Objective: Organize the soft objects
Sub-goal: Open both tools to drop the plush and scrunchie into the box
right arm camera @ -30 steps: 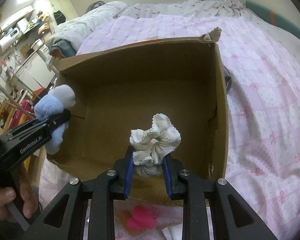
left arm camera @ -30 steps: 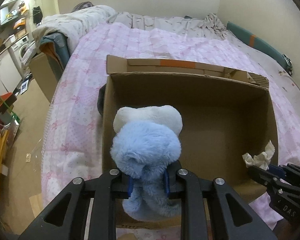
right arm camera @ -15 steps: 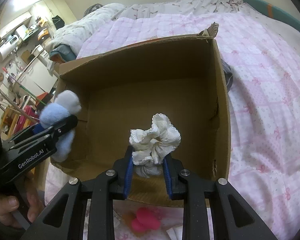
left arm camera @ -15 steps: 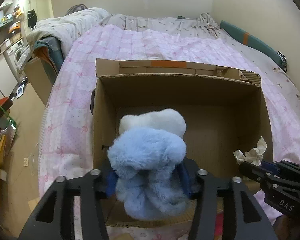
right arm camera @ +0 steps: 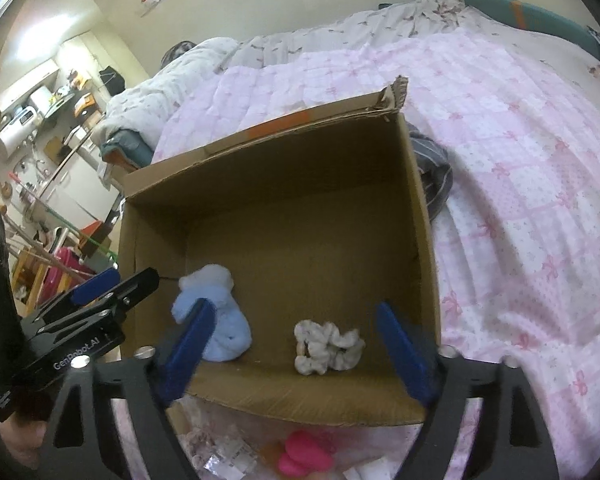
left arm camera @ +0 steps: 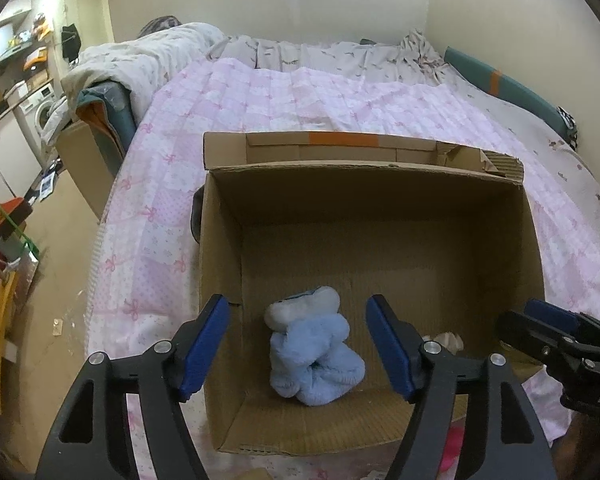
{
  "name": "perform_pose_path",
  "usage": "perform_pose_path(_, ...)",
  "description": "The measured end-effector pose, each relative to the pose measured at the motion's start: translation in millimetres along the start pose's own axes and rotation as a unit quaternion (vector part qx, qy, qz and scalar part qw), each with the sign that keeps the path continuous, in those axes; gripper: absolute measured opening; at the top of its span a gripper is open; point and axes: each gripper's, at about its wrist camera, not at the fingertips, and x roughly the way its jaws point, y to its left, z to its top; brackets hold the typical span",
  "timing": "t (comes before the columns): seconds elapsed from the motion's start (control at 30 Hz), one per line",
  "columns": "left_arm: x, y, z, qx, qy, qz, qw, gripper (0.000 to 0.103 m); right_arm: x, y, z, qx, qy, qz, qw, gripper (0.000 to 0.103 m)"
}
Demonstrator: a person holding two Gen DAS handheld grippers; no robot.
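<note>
Only from the right wrist, whole scrunchie (right arm camera: 327, 346) visible.

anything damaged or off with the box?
The cardboard box has a torn, ragged far right corner, with exposed corrugation and a bent flap. Inside, the blue plush toy and white scrunchie lie slumped but fine.

1 box (right arm camera: 424, 248), 2 soft toys (right arm camera: 220, 320) (right arm camera: 328, 346)

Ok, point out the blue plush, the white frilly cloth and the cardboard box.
blue plush (left arm camera: 320, 364), left wrist view, on its fuzzy body.
white frilly cloth (right arm camera: 328, 346), right wrist view, on its bunched middle.
cardboard box (right arm camera: 300, 184), right wrist view, on its far inner wall.
</note>
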Motion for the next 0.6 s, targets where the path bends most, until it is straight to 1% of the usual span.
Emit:
perform_pose_path(0.2, -3, 4, 1, -0.008, -0.002, 0.002, 1.0, 0.069, -3, -1, 1, 0.0, -0.011, -0.005, 1.0, 0.103)
perform_pose_path(0.3, -7, 5, 1, -0.009, -0.01, -0.007, 0.9999, 0.069, -6, -1, 2, 0.001, -0.021, -0.007, 1.0, 0.103)
perform_pose_path(0.37, -9, 5, 0, -0.01, -0.014, -0.002, 0.9998, 0.069, -10, -2, 1, -0.002, -0.037, -0.011, 0.999, 0.103)
perform_pose_path(0.43, -11, 5, -1, -0.006, -0.018, 0.01, 0.9998, 0.069, -16, -2, 1, -0.004, -0.064, -0.007, 0.998, 0.103)
perform_pose_path(0.5, -12, 5, 0, -0.003, -0.02, 0.009, 0.9998, 0.069, -20, -3, 1, -0.007, -0.081, -0.014, 0.997, 0.103)
perform_pose_path(0.6, -15, 6, -1, -0.005, -0.024, 0.015, 0.9996, 0.069, -21, -3, 2, -0.011, -0.09, -0.019, 0.996, 0.103)
